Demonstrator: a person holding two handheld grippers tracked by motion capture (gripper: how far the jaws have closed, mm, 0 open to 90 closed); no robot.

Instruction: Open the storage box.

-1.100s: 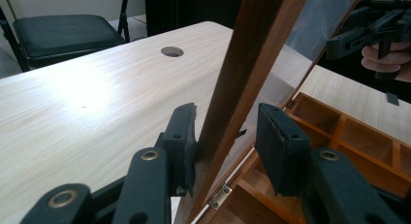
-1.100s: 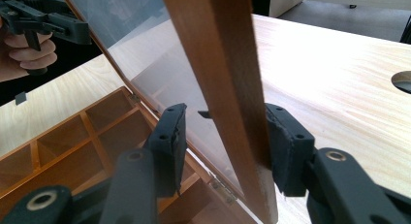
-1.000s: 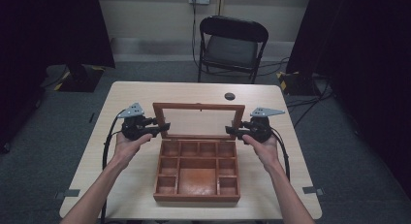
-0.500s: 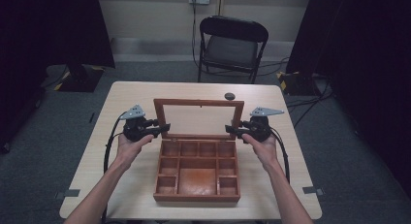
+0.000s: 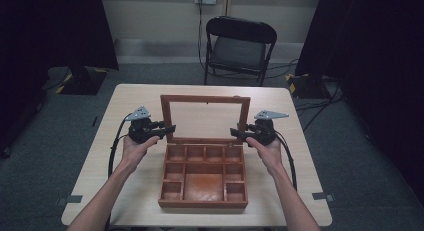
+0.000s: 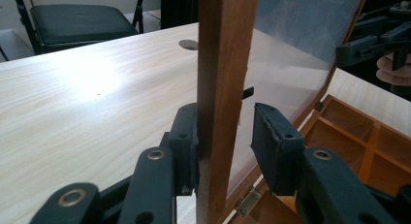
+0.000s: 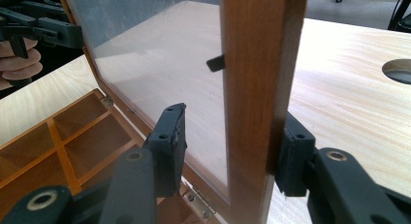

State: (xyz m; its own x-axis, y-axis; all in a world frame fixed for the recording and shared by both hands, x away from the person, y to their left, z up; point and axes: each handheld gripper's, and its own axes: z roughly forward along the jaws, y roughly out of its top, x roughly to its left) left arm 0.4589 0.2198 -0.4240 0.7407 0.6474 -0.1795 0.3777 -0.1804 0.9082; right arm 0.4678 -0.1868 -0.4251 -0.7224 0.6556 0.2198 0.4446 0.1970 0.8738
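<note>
I see brown wooden compartment box (image 5: 203, 176) on pale wooden table (image 5: 100, 166), near its middle; empty cells, orange-brown floor. Its glass-paned wooden lid (image 5: 205, 119) stands about upright on hinges at box's far edge. My left gripper (image 5: 170, 129) straddles lid's left frame rail: one pad touching wood, other pad off it, jaws parted. My right gripper (image 5: 234, 133) straddles right rail likewise, outer pad against wood, inner pad clear, not clamped. Black folding chair (image 5: 239, 46) beyond table.
</note>
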